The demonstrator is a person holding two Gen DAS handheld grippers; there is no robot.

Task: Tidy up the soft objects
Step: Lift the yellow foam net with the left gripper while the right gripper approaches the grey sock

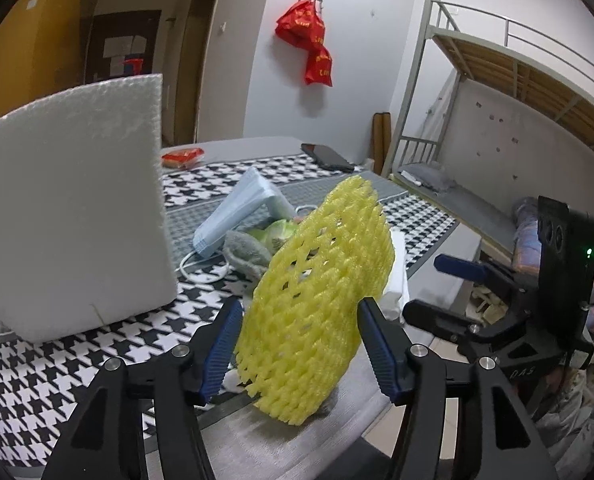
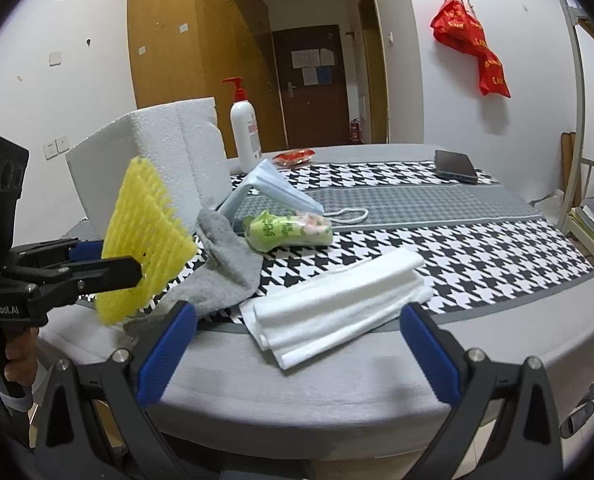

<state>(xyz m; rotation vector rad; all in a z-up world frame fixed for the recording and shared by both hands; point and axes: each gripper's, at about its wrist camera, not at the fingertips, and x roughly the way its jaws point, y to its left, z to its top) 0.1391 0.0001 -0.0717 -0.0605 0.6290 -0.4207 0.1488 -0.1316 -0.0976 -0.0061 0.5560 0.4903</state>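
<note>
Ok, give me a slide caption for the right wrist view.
Right gripper open above folded white towel; left gripper holds yellow foam net.

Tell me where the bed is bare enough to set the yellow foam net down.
Free: houndstooth cover between phone and folded white cloth, and the grey edge strip in front of it. Crowded: around grey sock, green packet, face masks.

The left gripper stands with the yellow foam net between its fingers; the white foam box is to its left.
</note>
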